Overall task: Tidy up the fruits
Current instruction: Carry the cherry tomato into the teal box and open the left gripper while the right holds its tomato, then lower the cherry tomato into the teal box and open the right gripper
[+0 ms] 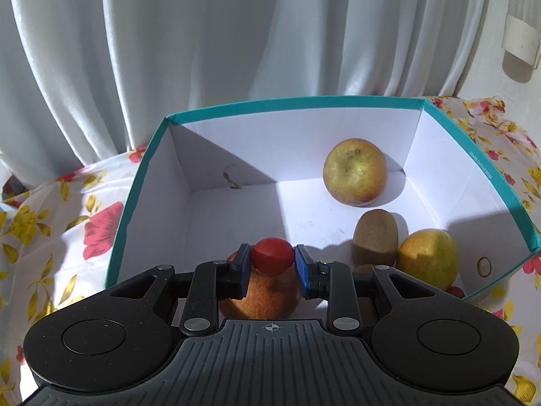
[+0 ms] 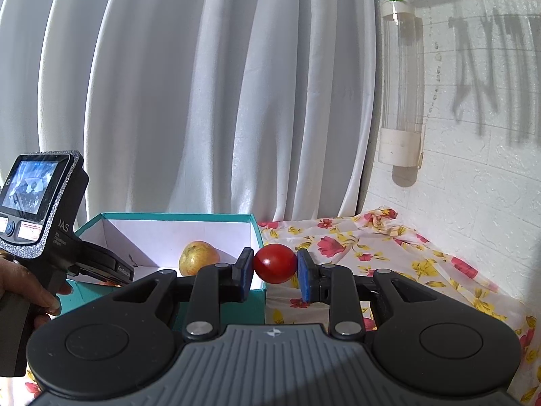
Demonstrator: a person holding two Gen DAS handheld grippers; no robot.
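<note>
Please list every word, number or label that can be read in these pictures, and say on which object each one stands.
"JAS": side of the left hand-held gripper housing, right wrist view; smaller lines below it are blurred.
"G": left edge of its screen, cut off.
Small print on the teal box rim: too small to read.
Print on the gripper's dark front plate: blurred.

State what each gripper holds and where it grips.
Left gripper: a small red tomato, pinched across its sides. Right gripper: another red tomato, pinched the same way.
</note>
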